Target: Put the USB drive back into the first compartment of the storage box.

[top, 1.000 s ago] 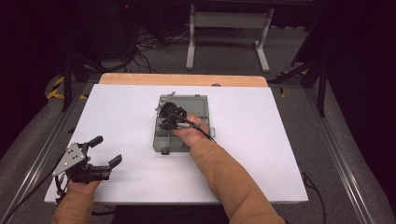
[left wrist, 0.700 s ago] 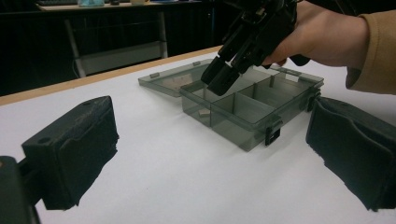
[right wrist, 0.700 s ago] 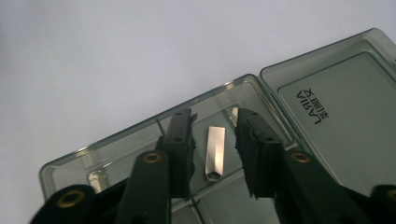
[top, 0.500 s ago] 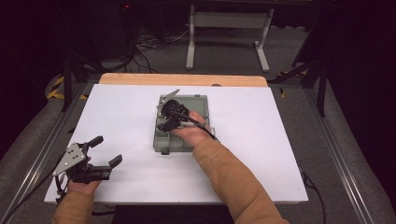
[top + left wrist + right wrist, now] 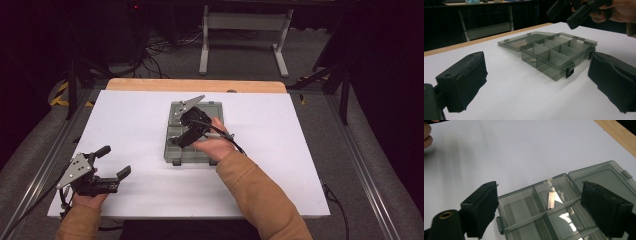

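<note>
**A:** Left gripper point(image 5: 111, 162), item one: lower left of the high view, held in a hand point(image 5: 89, 197) over the white table point(image 5: 125, 120). Condition?

**B:** Jaws spread wide, nothing between them. In its own view they stand at the lower left and lower right corners, with bare table in the gap.

**A:** Item two, centre frame?

**B:** Box point(image 5: 176, 152), smoky clear plastic, divided into compartments, lid point(image 5: 212, 106) folded flat on the table at the upper end. In the left gripper view the box point(image 5: 556, 53) sits right of centre, black latch point(image 5: 569, 71) on its near wall, a small pale piece point(image 5: 532, 60) in a near compartment.

**A:** Item three?

**B:** Right gripper point(image 5: 186, 131), centre of the high view, held above the box by the right hand point(image 5: 215, 142), tan sleeve point(image 5: 260, 195) running to the lower right. Jaws far apart, gripping nothing.

**A:** Its own view?

**B:** Jaws at lower left and right edge; box point(image 5: 519, 205) below them, a thin shiny strip point(image 5: 551, 200) lying in a middle compartment, lid point(image 5: 599, 173) at the right.
</note>
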A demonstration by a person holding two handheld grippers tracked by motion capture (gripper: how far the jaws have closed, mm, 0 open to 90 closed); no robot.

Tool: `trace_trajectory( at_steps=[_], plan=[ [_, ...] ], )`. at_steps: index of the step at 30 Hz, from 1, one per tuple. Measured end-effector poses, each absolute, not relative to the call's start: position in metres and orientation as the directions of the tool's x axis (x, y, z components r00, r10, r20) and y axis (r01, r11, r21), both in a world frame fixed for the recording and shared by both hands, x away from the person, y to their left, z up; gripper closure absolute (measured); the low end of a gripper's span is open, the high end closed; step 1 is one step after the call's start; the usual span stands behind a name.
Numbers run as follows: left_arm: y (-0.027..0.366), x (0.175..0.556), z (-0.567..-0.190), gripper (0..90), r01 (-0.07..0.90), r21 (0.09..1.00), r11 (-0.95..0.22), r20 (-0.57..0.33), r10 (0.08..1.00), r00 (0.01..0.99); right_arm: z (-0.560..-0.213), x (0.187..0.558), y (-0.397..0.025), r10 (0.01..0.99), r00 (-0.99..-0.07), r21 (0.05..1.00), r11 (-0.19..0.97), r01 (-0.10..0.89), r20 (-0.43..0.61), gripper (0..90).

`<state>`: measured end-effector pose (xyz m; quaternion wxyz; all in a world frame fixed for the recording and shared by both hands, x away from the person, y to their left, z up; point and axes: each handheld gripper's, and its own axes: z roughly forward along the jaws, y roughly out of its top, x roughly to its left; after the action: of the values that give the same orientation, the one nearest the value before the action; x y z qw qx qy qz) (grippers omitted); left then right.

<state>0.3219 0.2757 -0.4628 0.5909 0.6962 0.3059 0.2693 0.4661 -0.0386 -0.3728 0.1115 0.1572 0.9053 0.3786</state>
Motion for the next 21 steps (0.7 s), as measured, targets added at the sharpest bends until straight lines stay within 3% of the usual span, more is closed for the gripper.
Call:
trace_trajectory(
  at_steps=[21],
  plan=[
    [0.273,0.323,-0.463,2.8,0.11,0.987,-0.12,0.016,0.742,0.67,-0.345,0.416,-0.113,0.421,-0.894,0.814,0.568,0.127,-0.155,7.5]
  ],
)
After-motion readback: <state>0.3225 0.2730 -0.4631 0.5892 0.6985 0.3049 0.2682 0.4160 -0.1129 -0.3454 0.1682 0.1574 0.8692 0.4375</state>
